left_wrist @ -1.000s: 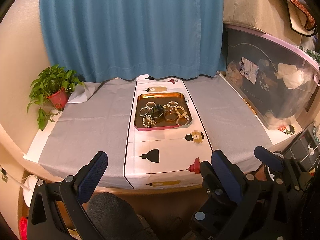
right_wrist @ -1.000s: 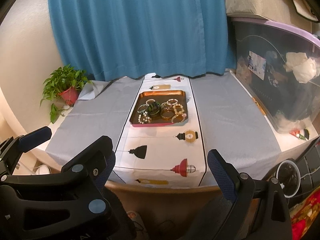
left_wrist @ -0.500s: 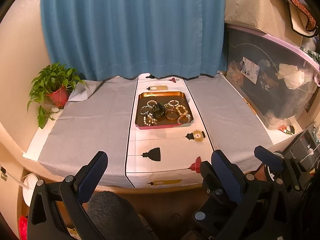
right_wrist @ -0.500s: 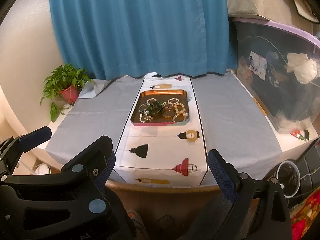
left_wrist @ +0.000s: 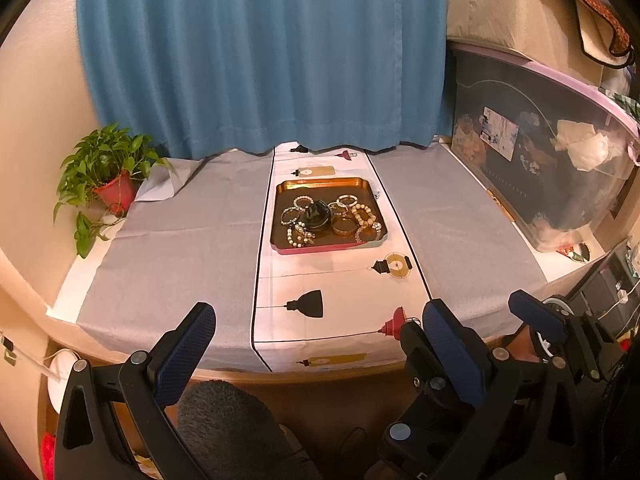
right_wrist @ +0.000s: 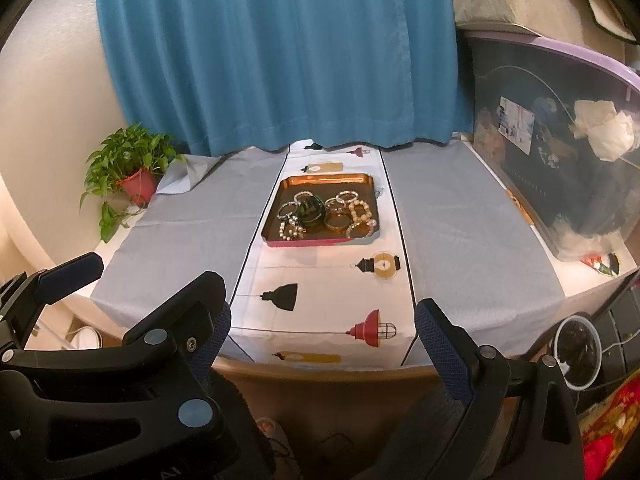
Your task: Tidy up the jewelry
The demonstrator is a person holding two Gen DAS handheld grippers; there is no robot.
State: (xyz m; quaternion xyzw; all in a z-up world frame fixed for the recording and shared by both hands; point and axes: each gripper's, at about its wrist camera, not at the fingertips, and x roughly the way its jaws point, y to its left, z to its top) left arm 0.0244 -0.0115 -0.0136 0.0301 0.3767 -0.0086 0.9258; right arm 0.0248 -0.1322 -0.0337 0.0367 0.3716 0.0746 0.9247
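A copper-coloured tray (left_wrist: 286,190) (right_wrist: 292,184) with a red front edge sits mid-table on the white runner. It holds several bead bracelets and bangles (left_wrist: 362,216) (right_wrist: 358,210) around a dark round stand (left_wrist: 316,216) (right_wrist: 310,210). My left gripper (left_wrist: 320,340) is open and empty, at the table's near edge, well short of the tray. My right gripper (right_wrist: 324,330) is open and empty, also at the near edge. Each gripper shows at the edge of the other's view.
A potted green plant (left_wrist: 108,178) (right_wrist: 132,168) stands at the far left. A large clear storage bin (left_wrist: 560,160) (right_wrist: 568,152) lines the right side. A blue curtain (left_wrist: 260,60) hangs behind. Grey cloth (left_wrist: 180,240) flanks the runner.
Both grippers have moved slightly forward toward the table; the tray and table edge appear a little closer. Both stay open and empty.
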